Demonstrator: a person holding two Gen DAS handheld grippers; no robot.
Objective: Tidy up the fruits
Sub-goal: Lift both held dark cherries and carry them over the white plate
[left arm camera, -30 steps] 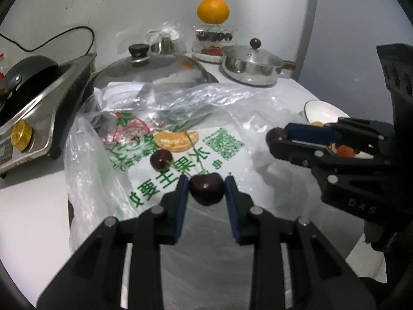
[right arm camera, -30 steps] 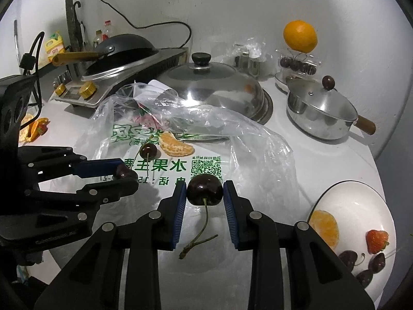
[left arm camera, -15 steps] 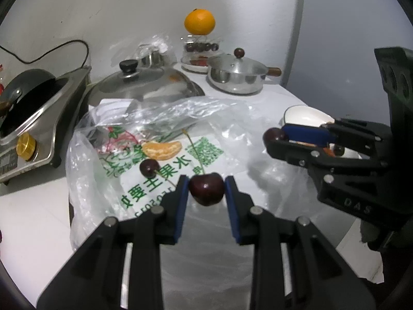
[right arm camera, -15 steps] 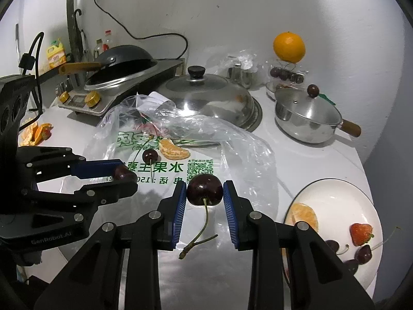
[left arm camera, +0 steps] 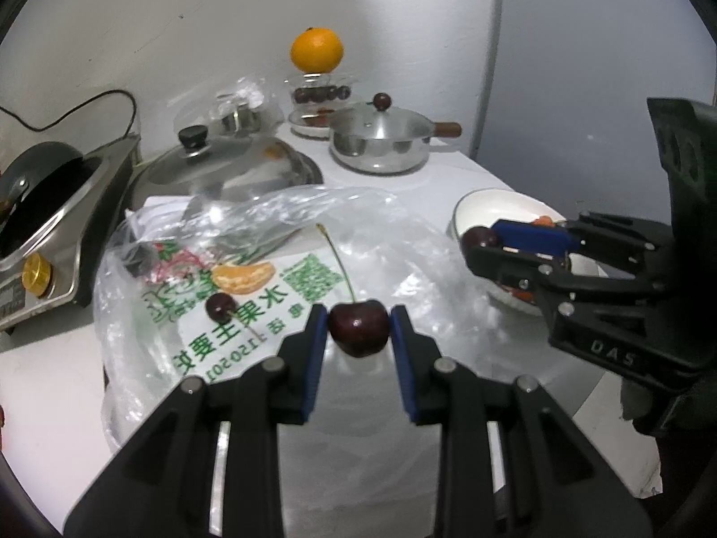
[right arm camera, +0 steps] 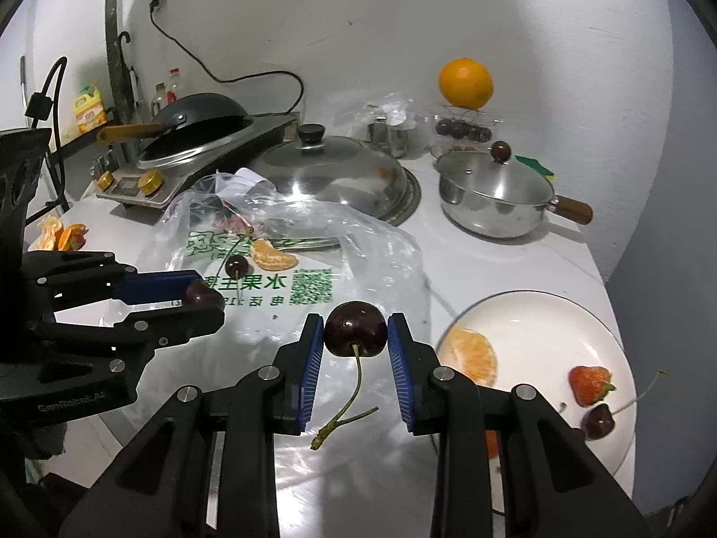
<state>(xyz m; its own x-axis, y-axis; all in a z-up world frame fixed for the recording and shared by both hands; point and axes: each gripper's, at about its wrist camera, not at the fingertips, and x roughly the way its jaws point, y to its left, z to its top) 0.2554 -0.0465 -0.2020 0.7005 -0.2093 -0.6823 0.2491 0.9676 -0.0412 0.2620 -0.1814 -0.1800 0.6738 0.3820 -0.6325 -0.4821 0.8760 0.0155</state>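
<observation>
My left gripper (left arm camera: 357,329) is shut on a dark cherry (left arm camera: 357,332) whose stem points up, held above a clear plastic bag (left arm camera: 251,305) with green print. My right gripper (right arm camera: 355,331) is shut on another dark cherry (right arm camera: 355,329), its stem hanging down. A loose cherry (right arm camera: 236,264) and a tangerine segment (right arm camera: 272,260) lie on the bag. To the right a white plate (right arm camera: 537,323) holds a tangerine piece (right arm camera: 472,356), a strawberry (right arm camera: 589,380) and a cherry (right arm camera: 598,421). Each gripper shows in the other's view: the right gripper (left arm camera: 481,240), the left gripper (right arm camera: 204,293).
A large pot lid (right arm camera: 331,175), a lidded steel saucepan (right arm camera: 497,193) and a stove with a black pan (right arm camera: 197,125) stand behind the bag. An orange (right arm camera: 466,84) sits on a clear box of cherries (right arm camera: 464,130) by the wall. Peel scraps (right arm camera: 60,233) lie at far left.
Both grippers have pulled back from the bag and risen a little, each still holding its cherry. More of the white plate shows in both views.
</observation>
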